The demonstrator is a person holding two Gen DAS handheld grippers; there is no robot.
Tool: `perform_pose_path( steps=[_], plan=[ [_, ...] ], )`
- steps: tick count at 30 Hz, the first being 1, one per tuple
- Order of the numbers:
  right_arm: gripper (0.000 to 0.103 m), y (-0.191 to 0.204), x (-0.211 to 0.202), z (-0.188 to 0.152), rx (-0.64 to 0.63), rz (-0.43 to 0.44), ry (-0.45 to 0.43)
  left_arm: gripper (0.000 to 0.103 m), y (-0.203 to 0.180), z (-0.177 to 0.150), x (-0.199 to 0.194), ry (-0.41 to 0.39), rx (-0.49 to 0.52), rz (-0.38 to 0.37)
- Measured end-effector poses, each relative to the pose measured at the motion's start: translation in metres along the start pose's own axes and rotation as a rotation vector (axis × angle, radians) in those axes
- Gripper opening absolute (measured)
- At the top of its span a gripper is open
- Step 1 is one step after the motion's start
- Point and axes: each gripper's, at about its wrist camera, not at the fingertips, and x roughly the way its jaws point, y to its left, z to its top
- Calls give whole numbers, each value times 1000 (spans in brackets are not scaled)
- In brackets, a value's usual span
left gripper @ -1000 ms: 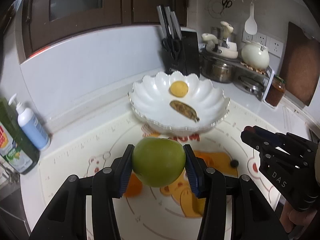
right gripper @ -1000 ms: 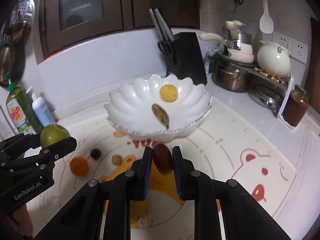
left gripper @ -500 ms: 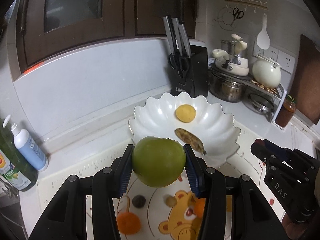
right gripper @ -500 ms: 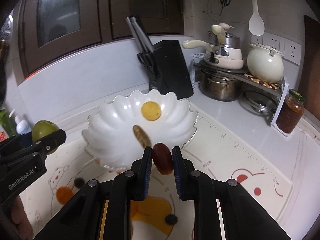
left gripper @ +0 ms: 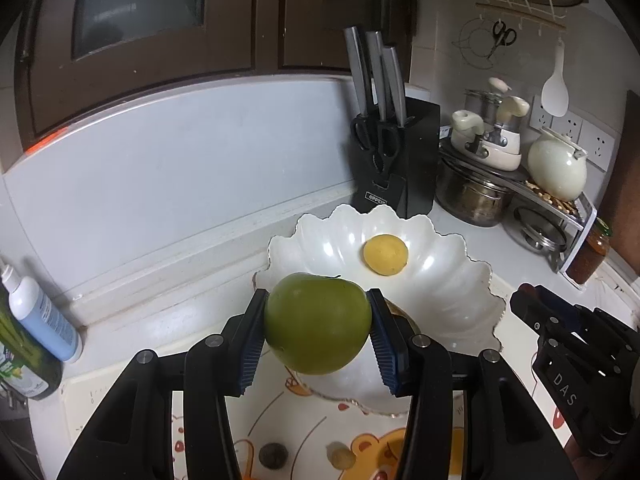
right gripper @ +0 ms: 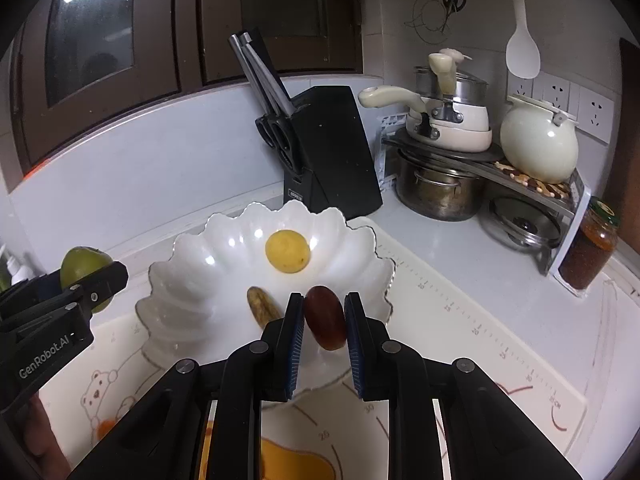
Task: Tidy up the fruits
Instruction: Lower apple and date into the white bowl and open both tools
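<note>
Both grippers grip fruit: left gripper [left gripper: 316, 326] a green apple [left gripper: 316, 322], right gripper [right gripper: 322, 322] a dark plum [right gripper: 325, 317]; lower into bowl [right gripper: 192, 276] before releasing, clear of the yellow fruit [right gripper: 287, 256].

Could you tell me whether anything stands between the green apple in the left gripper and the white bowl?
Nothing visible does. The green apple, clamped in the left gripper, hangs at the near rim of the white bowl; only the yellow fruit lies farther inside.

**Around Our Counter**

We see a black knife block [right gripper: 328, 148] by the wall, stacked pots [right gripper: 440, 188] beside it, a cream kettle [right gripper: 538, 144] on the rack, a sauce jar [right gripper: 588, 254], and a white pump bottle [left gripper: 40, 316] far left.
</note>
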Motion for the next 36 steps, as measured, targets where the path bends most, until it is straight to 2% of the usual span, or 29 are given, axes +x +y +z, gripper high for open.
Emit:
perform_pose_path(
  steps=[11, 25, 26, 27, 28, 29, 31, 32, 36],
  plan=[
    [22, -4, 37, -3, 0, -28, 60, 48, 1, -6, 45, 84, -24, -5],
    [23, -8, 71, -5, -5, -20, 134, 48, -4, -12, 73, 186, 43, 11],
    [23, -8, 71, -4, -4, -25, 132, 49, -3, -12, 73, 187, 43, 16],
    [24, -8, 71, -3, -5, -29, 131, 57, -3, -12, 72, 178, 46, 20],
    [27, -8, 71, -2, -7, -35, 130, 67, -3, -11, 69, 159, 52, 35],
    [31, -8, 70, -1, -11, -44, 128, 70, -3, -10, 67, 150, 53, 44],
    [49, -8, 68, 0, -13, -62, 118, 73, -2, -7, 63, 139, 51, 49],
    [52, -8, 65, 0, -14, -71, 108, 73, -1, -5, 61, 138, 51, 51],
    [82, -9, 52, 2, 4, -110, 71, 82, 1, -2, 50, 117, 53, 76]
  ],
)
